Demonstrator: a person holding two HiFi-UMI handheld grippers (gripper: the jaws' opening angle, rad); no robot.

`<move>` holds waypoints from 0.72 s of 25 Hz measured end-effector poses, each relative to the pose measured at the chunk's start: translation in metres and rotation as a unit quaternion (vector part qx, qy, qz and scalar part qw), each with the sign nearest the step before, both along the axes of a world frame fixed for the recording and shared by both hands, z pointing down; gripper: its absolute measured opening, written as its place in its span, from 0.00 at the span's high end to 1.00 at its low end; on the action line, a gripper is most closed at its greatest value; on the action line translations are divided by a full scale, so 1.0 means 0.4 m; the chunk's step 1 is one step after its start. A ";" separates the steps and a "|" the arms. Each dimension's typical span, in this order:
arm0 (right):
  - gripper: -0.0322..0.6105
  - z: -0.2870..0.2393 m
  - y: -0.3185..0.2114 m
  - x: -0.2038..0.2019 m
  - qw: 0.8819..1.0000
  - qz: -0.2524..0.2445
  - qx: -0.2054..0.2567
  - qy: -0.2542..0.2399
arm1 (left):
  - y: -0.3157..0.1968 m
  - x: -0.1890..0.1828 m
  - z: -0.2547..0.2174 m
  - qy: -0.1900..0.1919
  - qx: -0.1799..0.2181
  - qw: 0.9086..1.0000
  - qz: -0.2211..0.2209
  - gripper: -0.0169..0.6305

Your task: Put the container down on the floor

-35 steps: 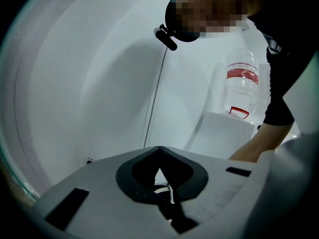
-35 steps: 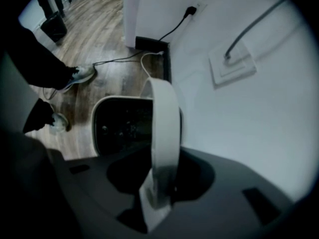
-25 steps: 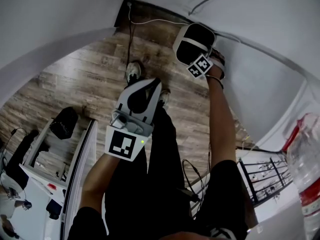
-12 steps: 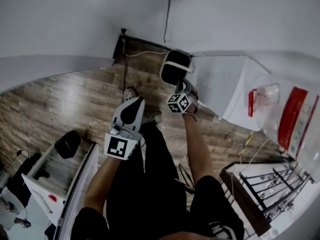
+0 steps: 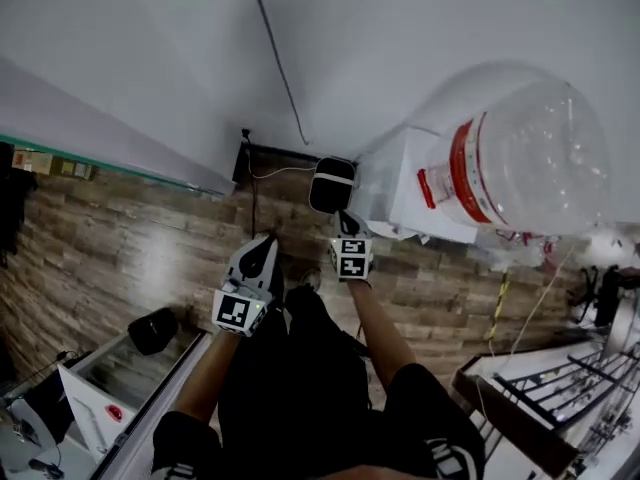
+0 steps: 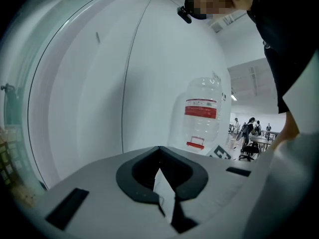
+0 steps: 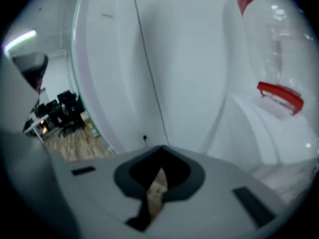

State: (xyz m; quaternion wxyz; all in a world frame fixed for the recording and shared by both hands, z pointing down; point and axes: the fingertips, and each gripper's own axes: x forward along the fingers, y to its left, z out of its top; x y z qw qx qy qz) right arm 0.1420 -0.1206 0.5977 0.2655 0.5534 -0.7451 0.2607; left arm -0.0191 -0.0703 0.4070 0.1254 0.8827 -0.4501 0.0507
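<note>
Sitting atop the white dispenser point(image 5: 405, 196) by the wall, the clear container point(image 5: 525, 148) stood above the wooden floor point(image 5: 120, 238). Left gripper point(image 6: 159, 149) was clenched on nothing. Right gripper point(image 7: 161, 149) had jaws just closed, likewise empty.

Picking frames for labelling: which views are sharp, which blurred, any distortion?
Left gripper view: fairly sharp, bottle and its red label clear. Right gripper view: soft and smeared throughout, corners dark. Head view: fisheye bends the wall; floor dim.
</note>
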 end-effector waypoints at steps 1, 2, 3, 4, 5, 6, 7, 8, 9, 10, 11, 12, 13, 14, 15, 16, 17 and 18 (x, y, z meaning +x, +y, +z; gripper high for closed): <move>0.90 -0.041 0.012 0.005 1.000 0.007 0.002 -0.020 | 0.014 0.005 -0.018 -0.003 0.000 1.000 0.002 0.93; 0.90 -0.084 0.026 0.012 0.999 0.015 0.005 -0.042 | 0.027 0.009 -0.039 -0.003 -0.002 1.000 0.003 0.93; 0.90 -0.129 0.041 0.018 0.998 0.024 0.009 -0.064 | 0.036 0.014 -0.062 0.000 -0.004 1.000 0.004 0.93; 0.90 -0.176 0.056 0.022 0.996 0.033 0.016 -0.084 | 0.043 0.018 -0.085 0.001 -0.005 1.000 0.005 0.93; 0.90 -0.222 0.070 0.027 0.994 0.039 0.026 -0.097 | 0.047 0.021 -0.105 0.000 -0.004 1.000 0.009 0.93; 0.90 -0.268 0.085 0.031 0.993 0.042 0.039 -0.104 | 0.049 0.026 -0.122 -0.002 0.001 1.000 0.015 0.93; 0.90 -0.314 0.098 0.036 0.992 0.044 0.053 -0.106 | 0.049 0.033 -0.137 -0.003 0.007 1.000 0.025 0.93; 0.90 -0.358 0.110 0.039 0.991 0.045 0.068 -0.106 | 0.049 0.040 -0.150 -0.002 0.015 0.999 0.035 0.93; 0.90 -0.400 0.120 0.040 0.990 0.046 0.082 -0.106 | 0.046 0.047 -0.163 0.000 0.021 0.999 0.044 0.93; 0.90 -0.439 0.129 0.038 0.989 0.049 0.094 -0.107 | 0.040 0.054 -0.176 0.001 0.025 0.998 0.053 0.93; 0.90 -0.475 0.137 0.034 0.987 0.053 0.105 -0.109 | 0.035 0.059 -0.188 0.002 0.027 0.998 0.060 0.93; 0.90 -0.509 0.148 0.028 0.985 0.057 0.116 -0.111 | 0.030 0.064 -0.200 0.002 0.027 0.997 0.066 0.93; 0.90 -0.538 0.160 0.023 0.984 0.061 0.125 -0.113 | 0.026 0.068 -0.212 0.002 0.026 0.997 0.071 0.93; 0.90 -0.564 0.174 0.020 0.982 0.066 0.133 -0.114 | 0.024 0.071 -0.224 0.001 0.029 0.997 0.075 0.93; 0.90 -0.584 0.188 0.018 0.981 0.071 0.139 -0.115 | 0.021 0.073 -0.235 -0.001 0.033 0.996 0.078 0.93; 0.90 -0.600 0.200 0.018 0.980 0.077 0.141 -0.115 | 0.017 0.074 -0.245 -0.005 0.039 0.996 0.081 0.93; 0.90 -0.613 0.209 0.018 0.980 0.083 0.141 -0.114 | 0.014 0.074 -0.254 -0.009 0.043 0.996 0.083 0.93; 0.90 -0.624 0.217 0.019 0.979 0.089 0.142 -0.114 | 0.011 0.076 -0.261 -0.011 0.043 0.995 0.084 0.93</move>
